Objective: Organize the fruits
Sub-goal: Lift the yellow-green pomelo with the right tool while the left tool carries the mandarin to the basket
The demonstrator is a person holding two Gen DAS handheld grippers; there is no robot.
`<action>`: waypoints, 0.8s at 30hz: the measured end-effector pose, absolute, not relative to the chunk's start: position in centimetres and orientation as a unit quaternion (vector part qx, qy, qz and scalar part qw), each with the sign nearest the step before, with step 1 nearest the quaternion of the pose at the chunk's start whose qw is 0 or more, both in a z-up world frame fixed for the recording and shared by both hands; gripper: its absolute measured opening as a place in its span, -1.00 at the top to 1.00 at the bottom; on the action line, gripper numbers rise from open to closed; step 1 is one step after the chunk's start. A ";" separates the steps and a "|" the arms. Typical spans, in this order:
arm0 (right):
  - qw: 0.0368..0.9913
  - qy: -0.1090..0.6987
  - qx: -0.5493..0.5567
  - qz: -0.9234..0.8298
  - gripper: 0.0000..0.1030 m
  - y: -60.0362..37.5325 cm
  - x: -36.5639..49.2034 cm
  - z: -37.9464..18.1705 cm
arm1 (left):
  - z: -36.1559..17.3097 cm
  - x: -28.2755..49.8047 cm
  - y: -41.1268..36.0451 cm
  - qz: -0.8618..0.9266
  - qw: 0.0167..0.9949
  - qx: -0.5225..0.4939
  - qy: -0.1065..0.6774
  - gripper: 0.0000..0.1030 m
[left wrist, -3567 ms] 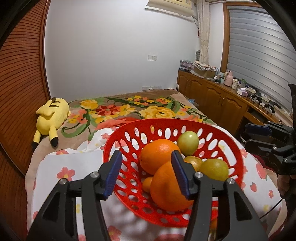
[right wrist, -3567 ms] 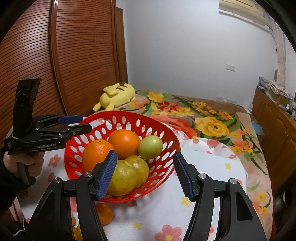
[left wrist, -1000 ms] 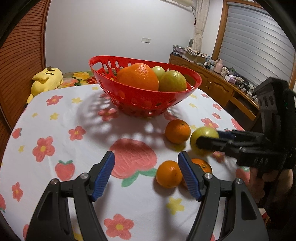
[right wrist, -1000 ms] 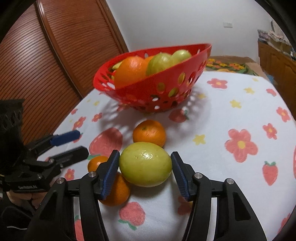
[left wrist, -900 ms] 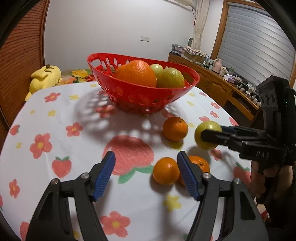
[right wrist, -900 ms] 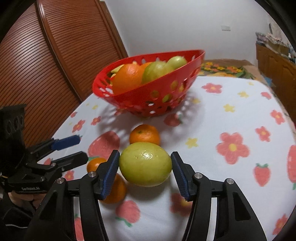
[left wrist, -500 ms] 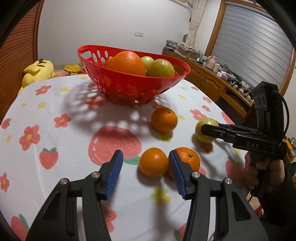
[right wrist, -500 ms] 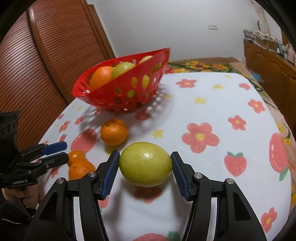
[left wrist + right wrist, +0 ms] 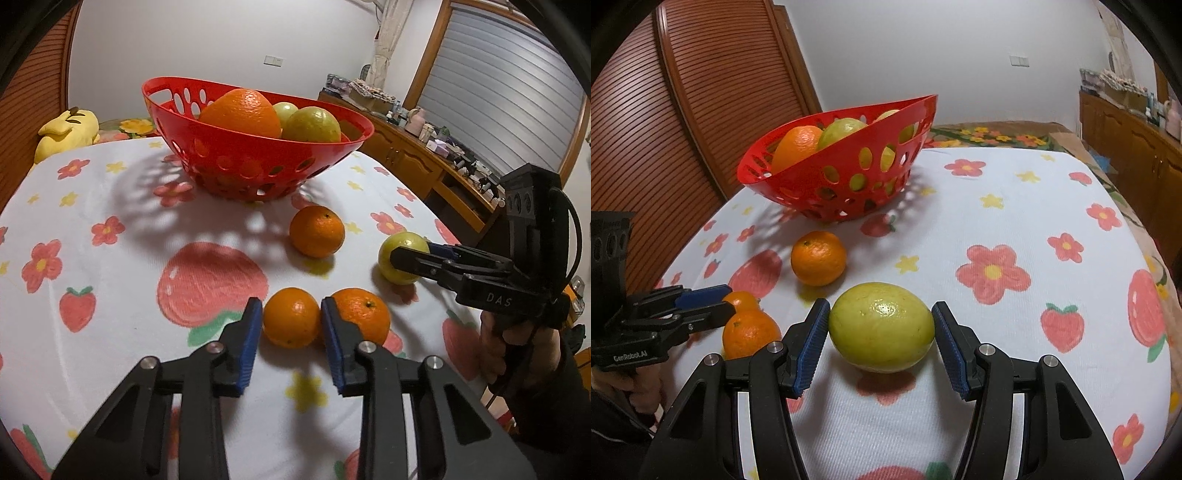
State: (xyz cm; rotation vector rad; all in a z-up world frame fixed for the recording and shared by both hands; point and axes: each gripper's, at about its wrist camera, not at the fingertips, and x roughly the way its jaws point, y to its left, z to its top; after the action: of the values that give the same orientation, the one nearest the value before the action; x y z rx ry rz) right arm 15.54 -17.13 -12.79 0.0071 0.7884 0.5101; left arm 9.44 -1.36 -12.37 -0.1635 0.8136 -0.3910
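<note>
Small orange (image 9: 291,318), round and glossy, sits on the flower-printed surface (image 9: 110,295) with the left gripper (image 9: 291,325) clamped narrowly on it, both blue pads against its sides, a second orange (image 9: 364,314) touching just to its right. Yellow-green citrus (image 9: 881,326), oval and dimpled, is held between the right gripper's (image 9: 881,339) pads, just above the cloth. Both grippers slant downward. Behind stands the red basket (image 9: 258,166) of fruit.

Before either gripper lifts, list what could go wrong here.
The left gripper pinches a small orange whose neighbour orange presses against one finger; lifting may roll it toward the table edge. The right gripper grips the round yellow-green fruit only at its ends; it could slip.
</note>
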 end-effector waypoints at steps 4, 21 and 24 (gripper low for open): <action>0.892 0.380 0.005 0.247 -0.13 -17.2 15.5 -12.8 | -12.3 9.4 -1.4 -0.188 0.897 -0.077 0.393 0.46; 0.890 0.379 0.003 0.252 -0.13 -17.0 15.5 -12.9 | -11.0 9.5 1.2 -0.153 0.911 -0.076 0.376 0.47; 0.890 0.379 -0.002 0.253 -0.13 -16.8 15.5 -12.8 | -10.1 9.7 1.7 -0.149 0.916 -0.078 0.365 0.48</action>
State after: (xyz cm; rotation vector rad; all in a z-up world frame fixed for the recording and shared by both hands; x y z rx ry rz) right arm 15.46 -16.81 -12.79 -0.0052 0.7877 0.5250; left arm 9.71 1.74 -10.10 -0.1601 0.7508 -0.3063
